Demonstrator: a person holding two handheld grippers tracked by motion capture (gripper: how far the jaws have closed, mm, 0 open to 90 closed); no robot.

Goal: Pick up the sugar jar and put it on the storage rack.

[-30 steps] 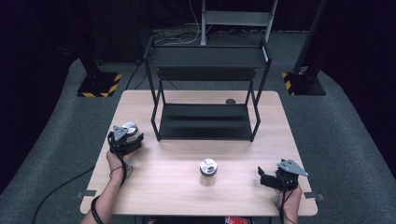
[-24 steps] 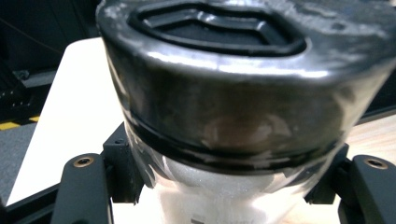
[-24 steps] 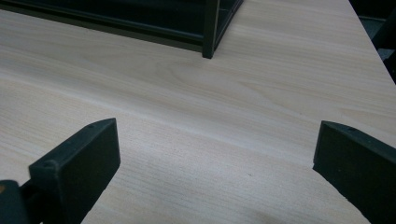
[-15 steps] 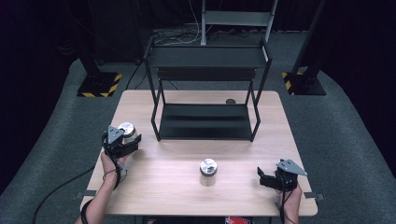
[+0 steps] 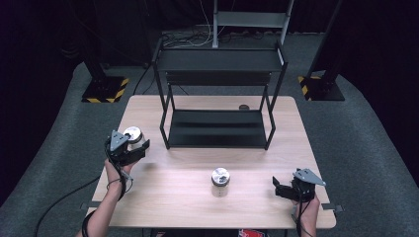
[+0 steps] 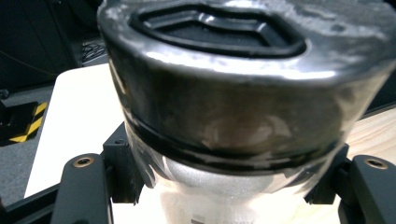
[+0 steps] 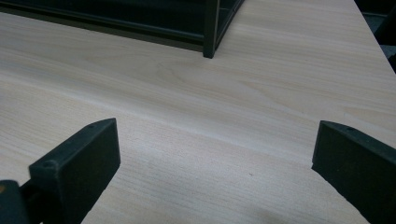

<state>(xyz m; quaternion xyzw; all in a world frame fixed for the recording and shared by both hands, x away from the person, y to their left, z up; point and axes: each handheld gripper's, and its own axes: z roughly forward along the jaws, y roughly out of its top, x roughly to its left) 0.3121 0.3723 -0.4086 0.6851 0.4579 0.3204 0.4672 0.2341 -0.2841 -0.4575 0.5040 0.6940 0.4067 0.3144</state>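
Table: pale wood-grain top, rectangular, matte.
Shelf rack: black metal frame, two flat tiers, standing at the table's far middle.
Left gripper: clenched on a jar with clear rounded glass and a dull silver lid, held at the table's left edge.
Right gripper: black jaws spread wide, nothing between them, near the right front corner.
Second jar: same silver lid, upright, front middle.

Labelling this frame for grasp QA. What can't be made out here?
- Held jar, left gripper view: base cut off by the bottom edge; contents blurred.
- Left gripper, high view: pads hidden under its grey plate.
- Small dark thing behind the rack, high view: too small to identify.
- Second jar, high view: label too small.
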